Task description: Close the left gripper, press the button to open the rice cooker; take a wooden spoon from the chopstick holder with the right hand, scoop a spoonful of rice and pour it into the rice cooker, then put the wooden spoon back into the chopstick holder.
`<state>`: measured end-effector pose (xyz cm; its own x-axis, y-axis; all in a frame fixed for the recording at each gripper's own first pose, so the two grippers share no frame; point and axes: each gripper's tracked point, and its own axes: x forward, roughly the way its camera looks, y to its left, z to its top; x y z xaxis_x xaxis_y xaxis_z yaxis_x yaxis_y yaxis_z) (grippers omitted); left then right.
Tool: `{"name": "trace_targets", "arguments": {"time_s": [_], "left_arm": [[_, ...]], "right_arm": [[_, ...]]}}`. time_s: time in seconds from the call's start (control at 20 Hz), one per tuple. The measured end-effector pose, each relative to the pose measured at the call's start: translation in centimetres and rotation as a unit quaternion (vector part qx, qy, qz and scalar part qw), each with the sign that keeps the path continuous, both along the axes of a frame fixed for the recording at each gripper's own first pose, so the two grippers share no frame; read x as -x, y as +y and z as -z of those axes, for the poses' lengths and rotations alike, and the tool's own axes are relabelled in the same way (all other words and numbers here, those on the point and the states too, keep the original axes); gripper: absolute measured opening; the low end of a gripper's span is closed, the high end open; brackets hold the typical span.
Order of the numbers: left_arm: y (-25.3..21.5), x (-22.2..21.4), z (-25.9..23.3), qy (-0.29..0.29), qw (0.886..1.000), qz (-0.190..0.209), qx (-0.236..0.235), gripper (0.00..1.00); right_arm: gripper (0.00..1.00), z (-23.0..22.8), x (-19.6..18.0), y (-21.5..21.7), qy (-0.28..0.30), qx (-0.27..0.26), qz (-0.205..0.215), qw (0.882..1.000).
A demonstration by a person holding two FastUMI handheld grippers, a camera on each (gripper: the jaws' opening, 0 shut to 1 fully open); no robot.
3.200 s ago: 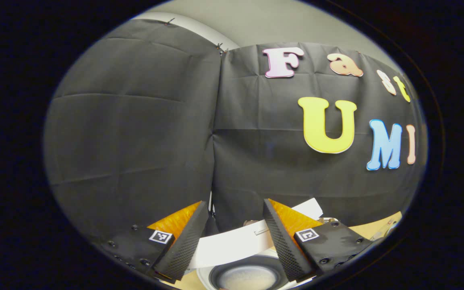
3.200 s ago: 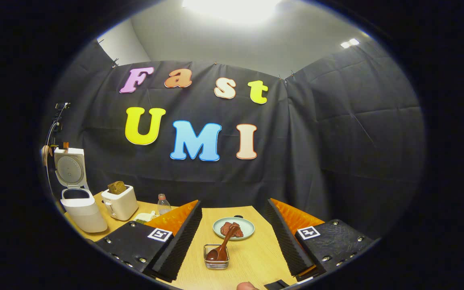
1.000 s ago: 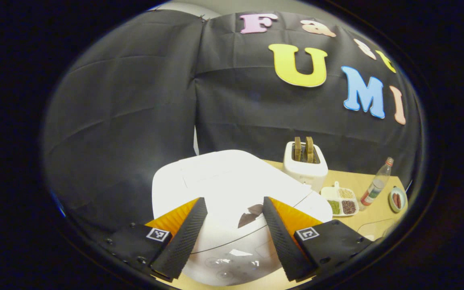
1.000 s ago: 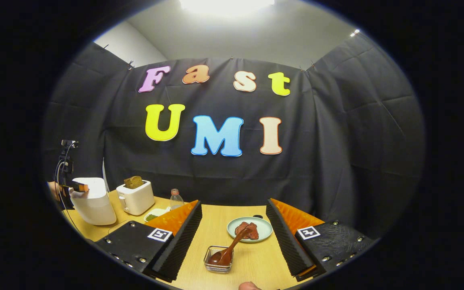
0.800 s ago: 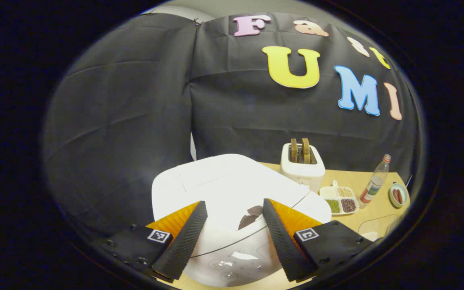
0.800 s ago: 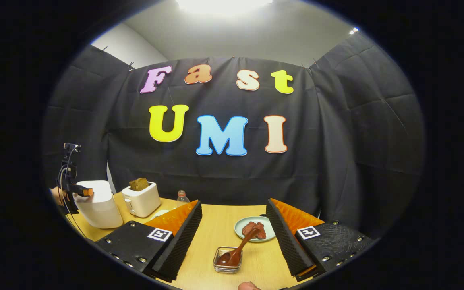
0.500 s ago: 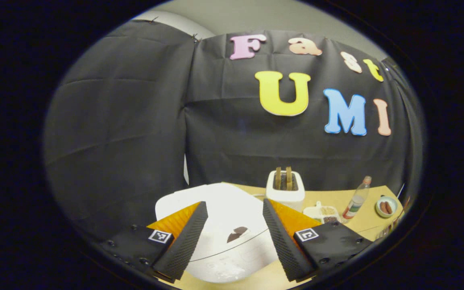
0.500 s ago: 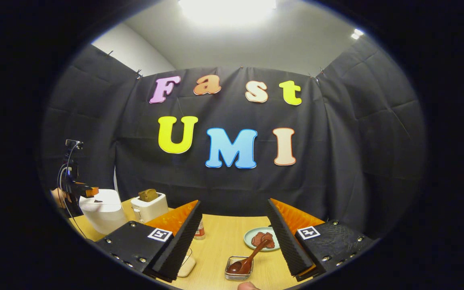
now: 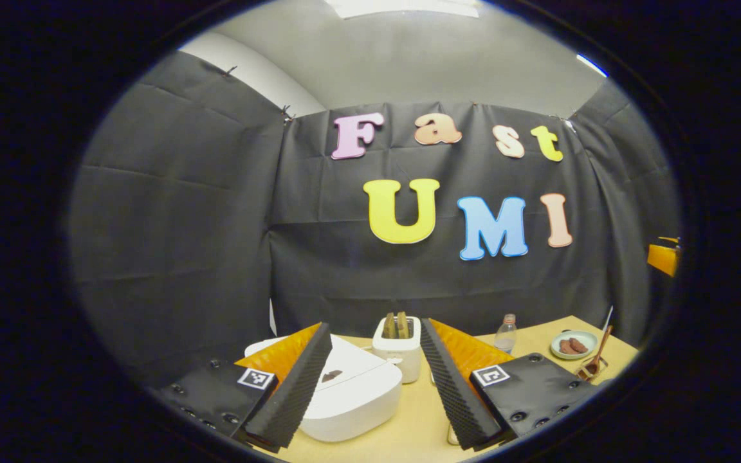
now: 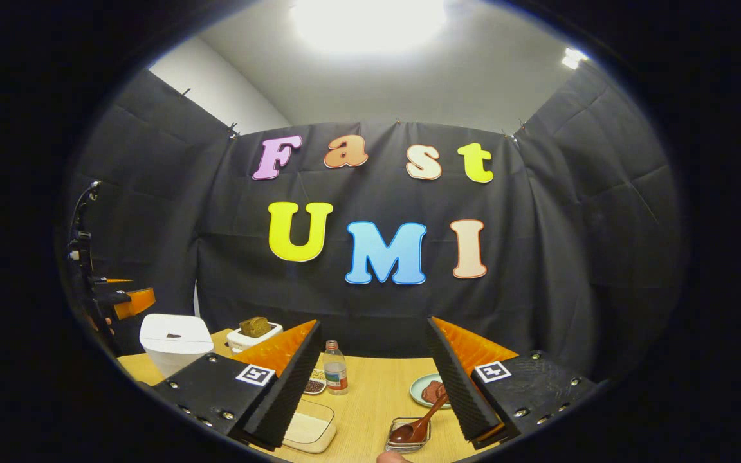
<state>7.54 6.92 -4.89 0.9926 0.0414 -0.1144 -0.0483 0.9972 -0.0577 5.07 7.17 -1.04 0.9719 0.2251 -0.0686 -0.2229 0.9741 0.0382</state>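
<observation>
White and lid-down, the rice cooker (image 9: 351, 392) sits on the table (image 9: 419, 424) below the left gripper (image 9: 370, 379), its fingers spread apart. The right gripper (image 10: 370, 379) gapes too, above the wooden spoon (image 10: 417, 421) standing in the chopstick holder (image 10: 407, 442). No label is legible.

No readable text or labels.
</observation>
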Motion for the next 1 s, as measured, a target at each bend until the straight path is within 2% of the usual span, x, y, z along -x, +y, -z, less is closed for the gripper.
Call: {"name": "trace_targets", "arguments": {"time_s": [0.15,0.25,0.3,0.35,0.4,0.6,0.65,1.0], "left_arm": [[-0.1,2.2,0.9,0.003,1.000,-0.010,-0.010,0.96],[-0.8,3.4,1.4,0.008,1.000,-0.012,0.011,0.99],[-1.0,3.8,1.4,0.008,1.000,-0.013,0.016,0.93],[-1.0,4.1,1.5,0.007,1.000,-0.014,0.015,0.96],[-0.9,4.3,1.2,0.003,1.000,-0.014,0.012,0.93],[-1.1,4.7,0.5,-0.003,1.000,-0.009,0.015,0.99],[-0.8,4.6,0.4,-0.004,1.000,-0.009,0.013,0.96],[0.0,4.6,-0.1,-0.008,1.000,-0.012,0.020,0.96]], "right_arm": [[0.97,0.5,0.5,1.0,0.006,-0.012,-0.010,1.000],[0.97,1.1,0.7,1.3,0.012,-0.019,-0.007,1.000],[0.97,1.2,0.9,1.5,0.013,-0.023,-0.007,1.000],[0.97,1.3,1.0,1.7,0.014,-0.026,-0.009,1.000],[0.97,1.2,1.0,2.0,0.014,-0.028,-0.010,0.999],[0.97,1.2,0.7,2.2,0.009,-0.015,-0.006,1.000],[0.97,1.1,0.7,2.4,0.007,-0.014,-0.005,1.000],[0.97,-0.2,0.9,3.1,-0.006,-0.008,-0.003,1.000]]}}
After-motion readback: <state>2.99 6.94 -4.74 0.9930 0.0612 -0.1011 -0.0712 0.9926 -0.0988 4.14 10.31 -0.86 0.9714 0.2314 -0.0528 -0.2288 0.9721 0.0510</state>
